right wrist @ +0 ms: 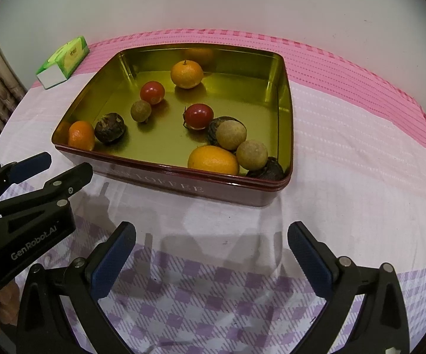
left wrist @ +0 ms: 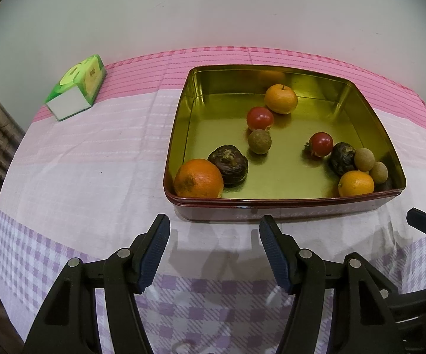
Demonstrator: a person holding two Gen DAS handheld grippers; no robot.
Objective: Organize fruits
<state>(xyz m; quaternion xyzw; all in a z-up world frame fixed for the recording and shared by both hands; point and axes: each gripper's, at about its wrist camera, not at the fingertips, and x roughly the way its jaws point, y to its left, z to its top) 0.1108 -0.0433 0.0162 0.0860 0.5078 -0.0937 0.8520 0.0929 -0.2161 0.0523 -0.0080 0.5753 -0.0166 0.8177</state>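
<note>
Both your left claw [left wrist: 214, 250] and right claw [right wrist: 211, 255] hang wide, empty. Fruits in tin [left wrist: 272, 203] are round, light, rollable; tomatoes [left wrist: 259, 118] bruise, so pinch across middles.

Left wrist view: low, near, facing twelve o'clock at tin [left wrist: 283, 206]. Right wrist view: nearby, angled toward eleven o'clock. Shared: tin [right wrist: 183, 181], tissue box [left wrist: 75, 91].

Both your tongs hang with jaws spread over bare cloth, the left gripper [left wrist: 214, 250] just short of the tin's [left wrist: 272, 208] near wall, the right gripper [right wrist: 211, 253] a little farther back. Past that wall, the tin's middle floor lies open. 2 fruit clusters crowd its near corners: orange [left wrist: 198, 178] far-left, kumquat [right wrist: 213, 159] right. The tissue box [left wrist: 75, 91] stands well off left.
</note>
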